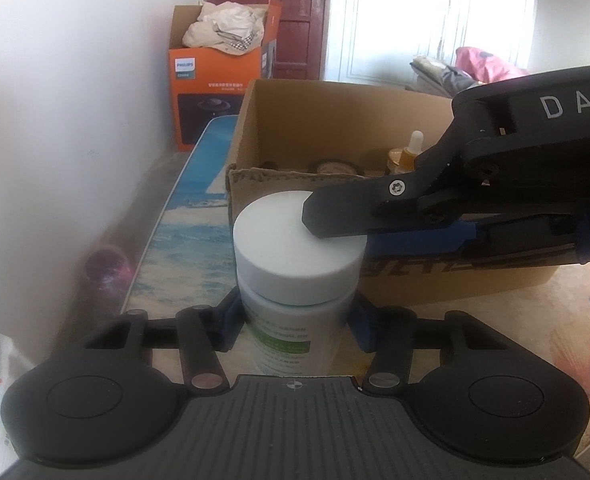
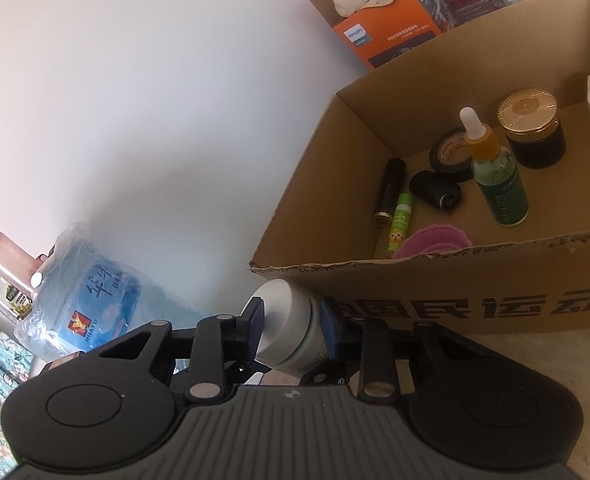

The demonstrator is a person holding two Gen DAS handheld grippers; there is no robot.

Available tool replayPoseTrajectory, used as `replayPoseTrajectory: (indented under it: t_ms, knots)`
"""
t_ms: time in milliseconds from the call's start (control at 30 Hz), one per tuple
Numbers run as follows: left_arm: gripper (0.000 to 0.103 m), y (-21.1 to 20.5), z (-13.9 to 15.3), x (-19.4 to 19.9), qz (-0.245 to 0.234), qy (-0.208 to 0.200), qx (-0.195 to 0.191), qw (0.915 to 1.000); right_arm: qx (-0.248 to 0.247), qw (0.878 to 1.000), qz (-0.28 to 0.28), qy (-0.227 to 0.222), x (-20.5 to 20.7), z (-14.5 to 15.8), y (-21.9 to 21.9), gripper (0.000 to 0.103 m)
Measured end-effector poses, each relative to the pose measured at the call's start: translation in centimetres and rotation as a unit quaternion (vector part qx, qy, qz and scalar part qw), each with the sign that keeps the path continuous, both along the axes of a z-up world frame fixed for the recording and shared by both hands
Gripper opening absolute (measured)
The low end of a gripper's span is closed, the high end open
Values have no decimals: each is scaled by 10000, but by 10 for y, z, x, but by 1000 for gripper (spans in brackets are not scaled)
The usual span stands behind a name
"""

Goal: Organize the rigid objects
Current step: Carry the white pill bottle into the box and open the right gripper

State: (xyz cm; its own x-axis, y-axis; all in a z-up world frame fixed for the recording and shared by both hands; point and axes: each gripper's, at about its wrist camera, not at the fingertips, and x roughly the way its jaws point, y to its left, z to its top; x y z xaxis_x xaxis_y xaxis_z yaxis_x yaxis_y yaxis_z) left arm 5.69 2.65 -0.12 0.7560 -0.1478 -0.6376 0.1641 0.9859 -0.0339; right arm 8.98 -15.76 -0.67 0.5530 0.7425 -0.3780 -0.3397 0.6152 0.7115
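Observation:
A white bottle with a wide white cap (image 1: 295,248) and a green label stands upright in front of the cardboard box (image 1: 335,120). My left gripper (image 1: 293,320) is shut on the bottle's body below the cap. My right gripper (image 2: 291,324) comes in from the right and is shut on the cap (image 2: 283,328), one finger on top of it and one under its rim. The box (image 2: 475,280) holds a dropper bottle (image 2: 495,176), a gold-lidded jar (image 2: 531,136), a tape roll (image 2: 451,152) and several small items.
An orange Philips box (image 1: 215,92) stuffed with cloth stands behind against the white wall. A blue water jug (image 2: 95,296) in plastic lies at the left with bottles beside it. A sea-print board (image 1: 187,216) lies left of the cardboard box.

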Motion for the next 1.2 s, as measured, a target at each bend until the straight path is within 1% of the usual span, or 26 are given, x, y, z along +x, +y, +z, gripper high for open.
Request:
replayPoseTrajectory:
  t_ms: [167,367,500,700,867,1000,1200]
  knots:
    - [53,-14,3,-5,-187,57,-34,9998,11,9999,-134,42,-11,0,-17,33]
    - [53,-41,6,-11,-511,70,-53,9987,-15,9991,-413,20,-30,4,-45,34]
    - [53,-63,8,-14,-799,51,-48,9968,-45,9976,-689,-17,-46,7,-70,35]
    - [53,-92,6,-17,-1172,80,4,9931,-132,9946,-1030,-41,-66,8,-97,36]
    - [53,-106,0,-13,-1302,189,69,9913,-125,9930,-1176,11,-70,2,-112,36]
    - [53,-110,-6,-9,-1340,277,153,9905,-112,9926,-1210,73,-67,-3,-115,36]
    - [53,-115,-8,-8,-1385,222,328,9896,-65,9922,-1238,88,-66,-7,-120,37]
